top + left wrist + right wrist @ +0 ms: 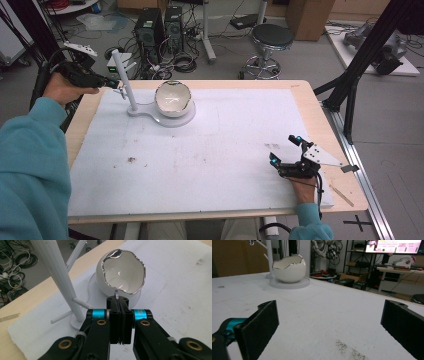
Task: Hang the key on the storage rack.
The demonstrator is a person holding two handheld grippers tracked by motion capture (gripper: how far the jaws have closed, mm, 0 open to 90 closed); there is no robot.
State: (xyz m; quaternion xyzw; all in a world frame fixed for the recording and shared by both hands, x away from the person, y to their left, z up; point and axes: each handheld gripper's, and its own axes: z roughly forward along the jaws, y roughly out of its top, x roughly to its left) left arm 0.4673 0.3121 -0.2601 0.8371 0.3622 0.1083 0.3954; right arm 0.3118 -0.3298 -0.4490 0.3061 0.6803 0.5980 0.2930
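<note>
Looking at the thin silvery thing [116, 293] pinched in the left gripper [119, 305], I'd guess it's a small hook or bit of jewellery, but it's too tiny to say for sure. It sits in the lower middle of the left gripper view, poking up out of the jaws, which are pressed together on it. Probably very light, a bit springy and slippery, so I'd judge the grip needs to stay firm and close to the end.

Just beyond it is the eggshell-shaped white bowl [123, 272] with a jagged silver rim. It looks like glazed ceramic: stiff, smooth, breakable, and that thin rim is the last place I'd grab. It rests on a round white base [172, 119] in the upper centre of the high view.

Beside the bowl, a white stand with pegs [56, 270] rises on the left of the left gripper view.

The right gripper [286, 151] rests low at the lower right of the high view, jaws wide apart, nothing between them, on the white-covered tabletop [215, 150].
</note>
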